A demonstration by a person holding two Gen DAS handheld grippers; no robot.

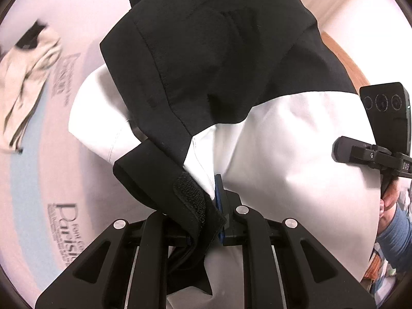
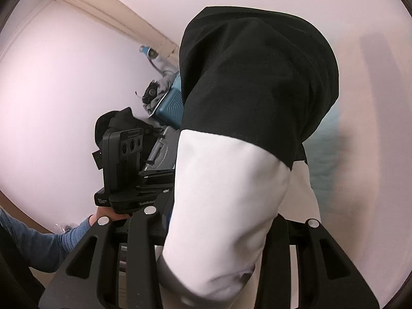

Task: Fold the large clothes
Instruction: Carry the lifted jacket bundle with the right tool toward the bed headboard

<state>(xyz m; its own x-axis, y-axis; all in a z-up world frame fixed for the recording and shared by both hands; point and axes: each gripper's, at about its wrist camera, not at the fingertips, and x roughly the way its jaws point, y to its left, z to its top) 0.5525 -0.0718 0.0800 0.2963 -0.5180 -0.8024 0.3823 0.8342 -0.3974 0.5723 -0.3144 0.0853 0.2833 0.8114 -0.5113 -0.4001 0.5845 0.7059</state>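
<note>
Step in hand, as judged from the scene: lifting the black-and-white fabric jacket point(image 1: 231, 82) clear of the surface so it can be spread flat for folding.

Left claw point(image 1: 219, 213): clenched on the jacket. The pinch sits at a black cuff with a hook-and-loop strip point(image 1: 190, 193), with white cloth pressed against the blue pad beside it. The garment hangs directly ahead of and above this claw, its black panel farthest from the fingers and its white panel draping to the claw's right side.

Right claw point(image 2: 219, 231): the white cloth fills the gap between its fingers and hides the pads, so it appears to be grasping the jacket point(image 2: 244, 103). The garment rises straight ahead of it, white section nearest, black section beyond.

Procedure:
1. Keep both grips firm; the cloth looks smooth and may slip.
2. Raise both claws evenly so the hem hangs level.
3. Draw the claws apart until the cloth between them is taut, without wrinkles.
4. Keep clear of the crumpled beige garment point(image 1: 28, 77) lying well to the left of the left claw on the printed pink sheet point(image 1: 51, 180).

The other handheld unit point(image 1: 386, 128) stands near, to the right.
</note>
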